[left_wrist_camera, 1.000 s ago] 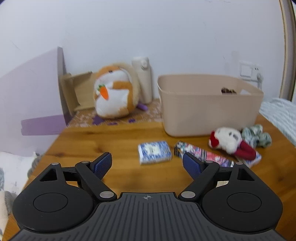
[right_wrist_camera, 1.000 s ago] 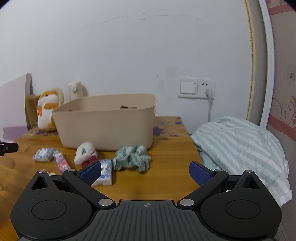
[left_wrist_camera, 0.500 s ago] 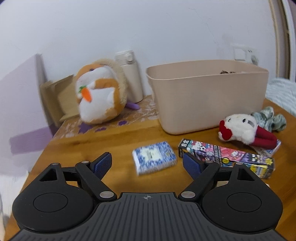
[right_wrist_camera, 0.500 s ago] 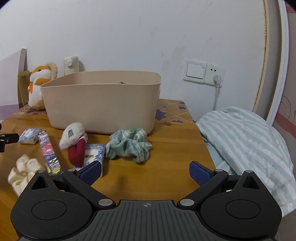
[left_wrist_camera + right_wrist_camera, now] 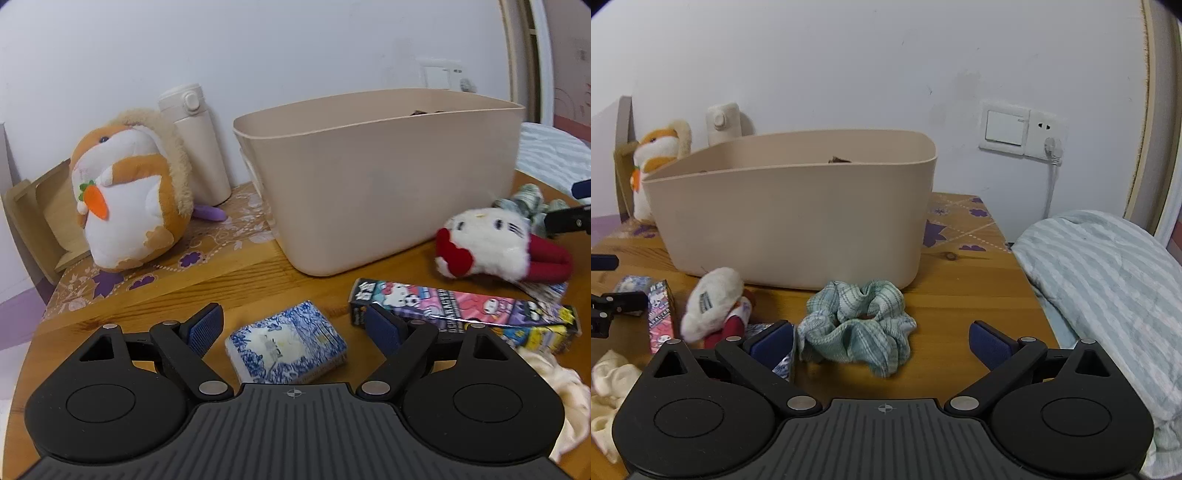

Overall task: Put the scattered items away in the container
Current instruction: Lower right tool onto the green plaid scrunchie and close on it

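Note:
A beige plastic bin [image 5: 376, 184] [image 5: 798, 218] stands on the wooden table. In the left wrist view my left gripper [image 5: 291, 325] is open, with a blue-and-white tissue pack [image 5: 286, 347] lying between its fingers, not gripped. A cartoon-printed box [image 5: 461, 310], a white-and-red plush [image 5: 487, 243] and a cream cloth [image 5: 565, 391] lie to its right. In the right wrist view my right gripper [image 5: 882, 339] is open, with a green checked scrunchie [image 5: 857, 325] between its fingers, not gripped. The plush [image 5: 709, 302] and a second tissue pack [image 5: 785, 363] lie by its left finger.
A hamster plush [image 5: 129, 192], a white flask [image 5: 199, 147] and a cardboard stand [image 5: 33, 206] are at the back left. A striped blanket [image 5: 1108, 291] lies off the table's right edge. A wall socket with a plugged cable [image 5: 1049, 144] is behind.
Both grippers have moved forward and lower. The tissue pack now lies between the left fingers and the scrunchie between the right fingers. Both stay open.

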The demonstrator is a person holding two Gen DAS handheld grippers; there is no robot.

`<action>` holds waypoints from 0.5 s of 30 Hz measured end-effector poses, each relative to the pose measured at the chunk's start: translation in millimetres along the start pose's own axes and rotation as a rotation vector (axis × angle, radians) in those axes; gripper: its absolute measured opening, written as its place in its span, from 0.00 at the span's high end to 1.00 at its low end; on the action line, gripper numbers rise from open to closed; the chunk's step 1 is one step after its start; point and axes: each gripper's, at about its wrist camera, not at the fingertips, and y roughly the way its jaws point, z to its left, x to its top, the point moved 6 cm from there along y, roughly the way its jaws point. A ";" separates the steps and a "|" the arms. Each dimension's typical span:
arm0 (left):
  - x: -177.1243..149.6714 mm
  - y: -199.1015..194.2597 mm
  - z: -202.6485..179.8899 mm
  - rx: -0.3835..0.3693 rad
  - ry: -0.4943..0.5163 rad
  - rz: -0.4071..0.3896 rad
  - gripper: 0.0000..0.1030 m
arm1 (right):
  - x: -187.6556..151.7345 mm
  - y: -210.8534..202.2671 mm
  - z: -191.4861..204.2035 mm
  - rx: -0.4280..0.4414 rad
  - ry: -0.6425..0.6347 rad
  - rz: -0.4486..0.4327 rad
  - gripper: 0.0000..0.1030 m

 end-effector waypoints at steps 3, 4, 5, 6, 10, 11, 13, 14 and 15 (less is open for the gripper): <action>-3.1 10.7 2.8 0.044 -0.020 0.022 0.17 | 1.1 11.0 2.0 -0.001 -0.003 0.010 0.00; -4.2 12.7 3.8 0.057 -0.026 0.025 0.17 | 1.0 13.9 2.3 -0.002 -0.003 0.012 0.00; -4.3 13.4 5.4 0.060 -0.039 0.019 0.17 | 0.8 16.2 2.6 -0.003 -0.003 0.013 0.00; -4.2 14.6 6.9 0.058 -0.047 0.023 0.17 | 0.8 18.7 3.1 -0.005 -0.002 0.014 0.00; -2.8 17.1 9.1 0.047 -0.075 0.029 0.25 | 0.2 26.7 4.1 -0.006 0.012 0.018 0.01; -2.6 17.1 9.3 0.036 -0.087 0.028 0.33 | 0.1 28.1 3.9 -0.005 0.018 0.018 0.03; -2.7 17.5 10.7 0.031 -0.112 0.031 0.34 | -0.3 30.0 3.7 0.004 0.032 0.023 0.12; -2.8 17.2 11.0 0.034 -0.116 0.030 0.36 | -0.6 30.8 3.7 0.014 0.042 0.029 0.17; -2.7 16.2 10.7 0.036 -0.117 0.026 0.39 | -1.2 31.2 3.0 0.026 0.055 0.035 0.24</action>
